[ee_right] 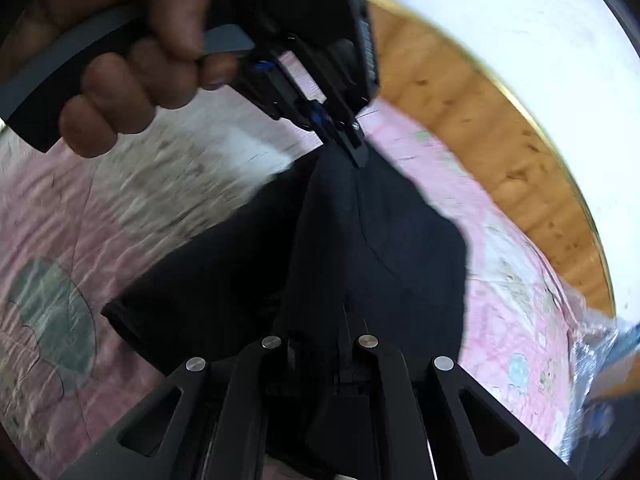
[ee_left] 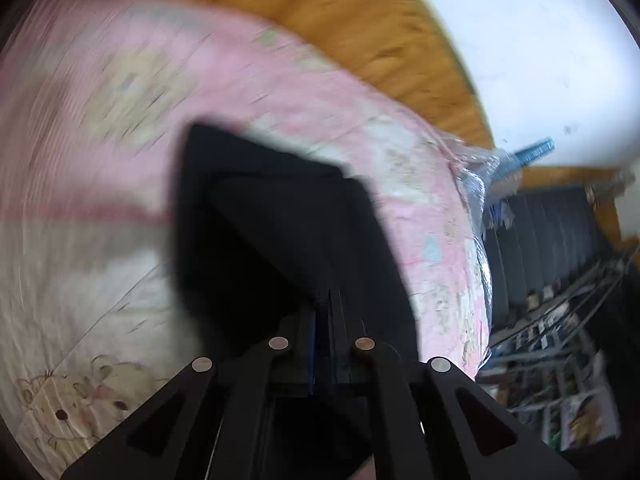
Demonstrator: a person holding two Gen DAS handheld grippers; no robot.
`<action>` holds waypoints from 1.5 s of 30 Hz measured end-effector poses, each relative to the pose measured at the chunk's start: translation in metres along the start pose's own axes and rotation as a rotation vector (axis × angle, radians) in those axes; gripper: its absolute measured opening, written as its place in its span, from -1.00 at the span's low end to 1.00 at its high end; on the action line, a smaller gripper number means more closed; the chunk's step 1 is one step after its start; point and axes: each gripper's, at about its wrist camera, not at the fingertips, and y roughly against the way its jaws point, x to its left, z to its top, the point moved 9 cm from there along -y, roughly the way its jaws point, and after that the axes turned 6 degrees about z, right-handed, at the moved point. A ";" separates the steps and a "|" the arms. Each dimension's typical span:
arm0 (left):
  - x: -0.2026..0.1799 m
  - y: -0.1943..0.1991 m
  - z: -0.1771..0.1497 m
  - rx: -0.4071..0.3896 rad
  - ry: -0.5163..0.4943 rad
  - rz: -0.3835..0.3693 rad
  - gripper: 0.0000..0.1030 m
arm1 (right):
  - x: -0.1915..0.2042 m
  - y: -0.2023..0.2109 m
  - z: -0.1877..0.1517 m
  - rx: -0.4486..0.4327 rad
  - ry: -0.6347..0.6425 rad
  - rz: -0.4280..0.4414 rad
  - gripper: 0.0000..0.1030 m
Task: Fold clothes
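**Fold half made, garment lifted over the bed**

My left gripper is clamped on one edge of the black garment, and my right gripper pinches another part of it. I judge the fold only begun: the cloth hangs doubled between both tools above the pink quilt, nothing laid flat yet. Bare quilt lies to the left; the wooden headboard and the bed's right edge crowd the other side.

A pink bedcover printed with bears fills the view from nine to six o'clock. A wooden headboard curves at twelve, a white wall at one, cluttered shelves at four.
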 end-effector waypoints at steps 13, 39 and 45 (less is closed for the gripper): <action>0.045 -0.020 0.011 -0.001 0.058 -0.023 -0.75 | 0.072 -0.065 0.065 0.086 0.097 -0.106 -0.68; 0.017 0.012 -0.113 0.081 0.134 -0.134 -0.19 | -0.063 -0.072 -0.120 -0.080 -1.218 0.573 0.11; 0.022 0.002 -0.114 0.076 0.152 -0.159 -0.19 | -0.037 -0.078 -0.096 -0.133 -1.222 0.653 -0.20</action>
